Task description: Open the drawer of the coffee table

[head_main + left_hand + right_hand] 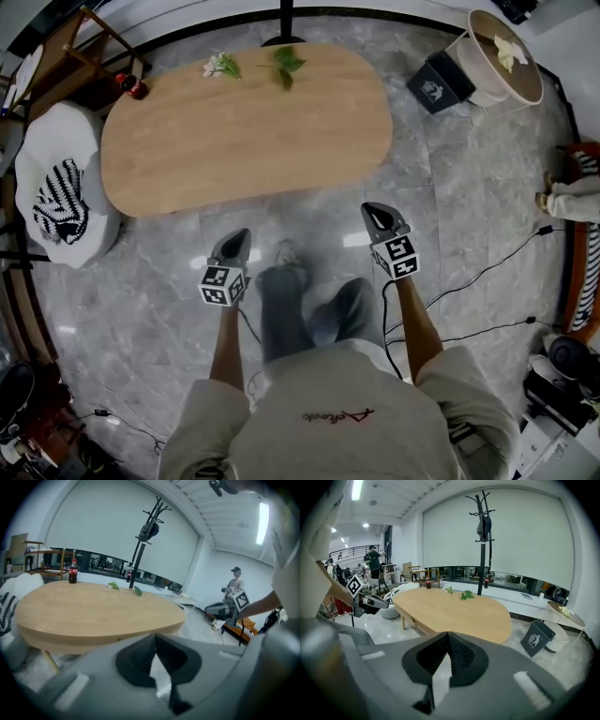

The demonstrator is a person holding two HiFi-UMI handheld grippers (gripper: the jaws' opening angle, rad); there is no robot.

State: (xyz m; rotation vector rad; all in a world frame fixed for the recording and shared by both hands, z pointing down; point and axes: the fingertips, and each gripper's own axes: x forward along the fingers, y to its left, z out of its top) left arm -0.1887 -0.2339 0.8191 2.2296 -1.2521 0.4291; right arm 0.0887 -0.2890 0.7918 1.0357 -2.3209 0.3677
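The oval wooden coffee table stands on the marble floor ahead of me, and its near edge fills the left gripper view. No drawer front shows in any view. My left gripper hangs shut and empty over the floor, short of the table's near edge. To its right my right gripper is shut too, holding nothing, just off the table's right end. The tabletop spreads in front of the right jaws, and their tips meet.
Flowers and a green sprig lie on the table's far side. A white seat with a striped cushion stands left, a bottle behind it. A dark bin and round side table stand right. Cables cross the floor.
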